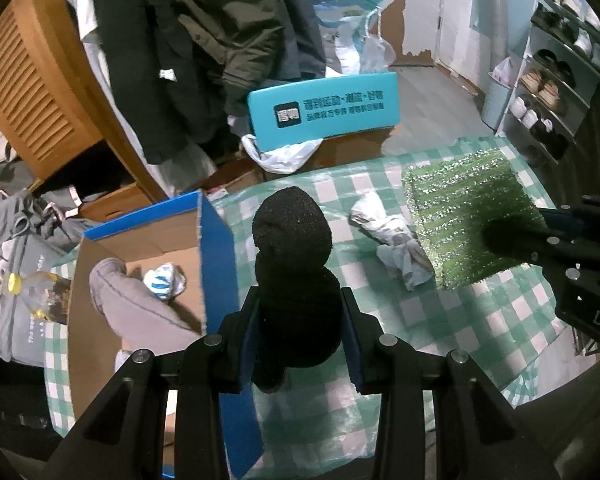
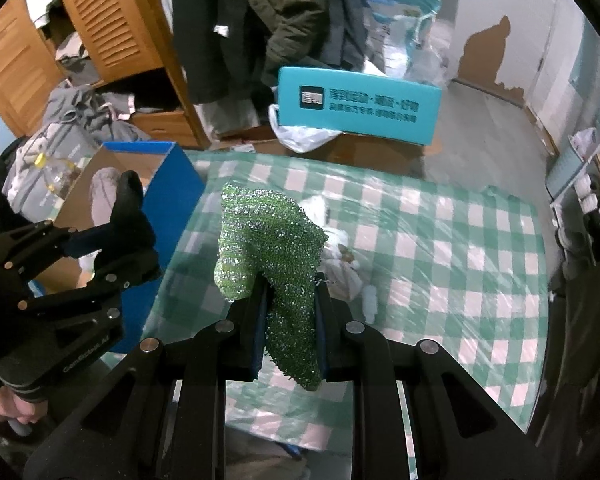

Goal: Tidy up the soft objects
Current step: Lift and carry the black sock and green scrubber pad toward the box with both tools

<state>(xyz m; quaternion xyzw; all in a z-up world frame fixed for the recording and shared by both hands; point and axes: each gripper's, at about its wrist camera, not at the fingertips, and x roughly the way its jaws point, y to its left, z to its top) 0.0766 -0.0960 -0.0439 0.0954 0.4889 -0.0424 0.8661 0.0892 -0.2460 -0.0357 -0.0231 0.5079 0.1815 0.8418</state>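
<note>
L claw (image 1: pixel 296 336): you hold black sock roll (image 1: pixel 292 256), upright, above surface (image 1: pixel 480 320).
R claw (image 2: pixel 290 320): clamped on green scrubber cloth (image 2: pixel 268 248).
Box (image 1: pixel 216 248): open, just left of L claw; L hand nearer, go first.

A rolled black sock (image 1: pixel 294 264), thick and fuzzy, stands upright between the pads of the left hand-held gripper (image 1: pixel 298 336), its rounded top bulging above them. A glittery green knit cloth (image 2: pixel 276 256) hangs crumpled in the pinch of the right hand-held gripper (image 2: pixel 290 332), one end drooping below the pads. A crumpled white and grey cloth (image 1: pixel 396 240) lies loose on the green checked tabletop (image 1: pixel 480 320). In the open cardboard box (image 1: pixel 216 248) with blue sides, beside the tabletop's left edge, lie a grey garment (image 1: pixel 140 304) and a blue-and-white striped bundle (image 1: pixel 164 280).
</note>
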